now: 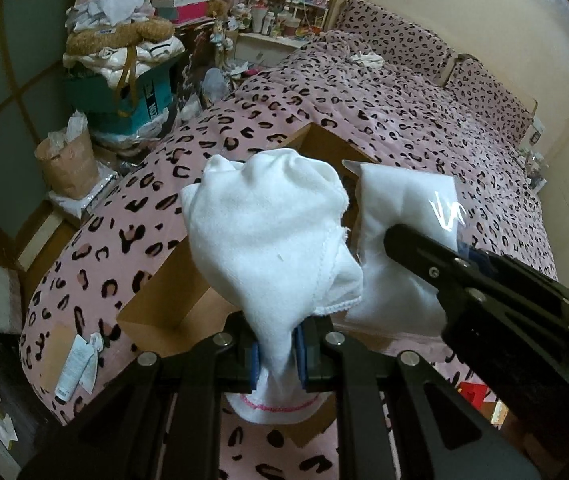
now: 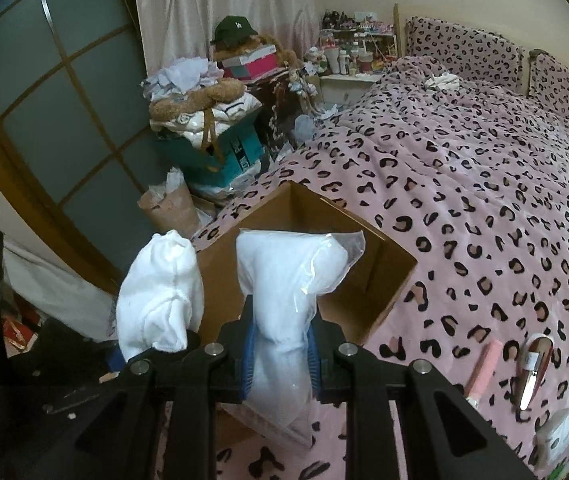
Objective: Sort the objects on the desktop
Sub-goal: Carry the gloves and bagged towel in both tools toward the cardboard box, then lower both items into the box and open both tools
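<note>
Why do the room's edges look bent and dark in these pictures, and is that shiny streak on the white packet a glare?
Left wrist view: fisheye curves the window frame and blackens the corners; light is dim and the white cloth is nearly washed out. Right wrist view: same bending and dark rim; yes, glare streaks run along the plastic-wrapped white packet, and the cardboard box behind stays fairly sharp.

both grippers, left gripper (image 1: pixel 278 354) and right gripper (image 2: pixel 280 356), are black slotted frames with silver screws (image 1: pixel 147 359) and blue pads (image 2: pixel 247 360)
</note>
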`<action>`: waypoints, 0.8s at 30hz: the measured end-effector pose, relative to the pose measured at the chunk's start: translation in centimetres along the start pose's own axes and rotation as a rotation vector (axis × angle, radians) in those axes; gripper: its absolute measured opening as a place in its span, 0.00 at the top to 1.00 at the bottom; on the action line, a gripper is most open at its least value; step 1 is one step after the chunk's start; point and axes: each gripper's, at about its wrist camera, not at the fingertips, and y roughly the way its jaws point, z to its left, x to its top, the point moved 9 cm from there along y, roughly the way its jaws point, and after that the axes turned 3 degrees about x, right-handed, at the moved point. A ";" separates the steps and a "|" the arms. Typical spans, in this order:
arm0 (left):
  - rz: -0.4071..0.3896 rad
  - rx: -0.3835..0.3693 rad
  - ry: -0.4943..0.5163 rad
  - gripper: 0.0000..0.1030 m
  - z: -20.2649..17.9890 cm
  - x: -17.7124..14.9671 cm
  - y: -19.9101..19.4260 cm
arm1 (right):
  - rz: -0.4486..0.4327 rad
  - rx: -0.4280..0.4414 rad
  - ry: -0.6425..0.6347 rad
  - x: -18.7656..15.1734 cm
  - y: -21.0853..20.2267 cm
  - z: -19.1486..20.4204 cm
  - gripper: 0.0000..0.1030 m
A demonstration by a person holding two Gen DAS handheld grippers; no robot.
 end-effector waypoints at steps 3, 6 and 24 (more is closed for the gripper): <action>0.007 -0.002 -0.005 0.87 0.1 0.3 0.8 | 0.014 -0.017 -0.015 0.2 1.1 0.1 0.79; 0.012 0.002 -0.010 0.87 0.4 0.7 1.7 | 0.023 -0.019 -0.018 0.4 2.0 0.1 0.79; 0.067 0.015 -0.045 0.85 2.0 -0.6 5.8 | 0.111 -0.021 -0.003 -0.9 6.7 -0.9 0.79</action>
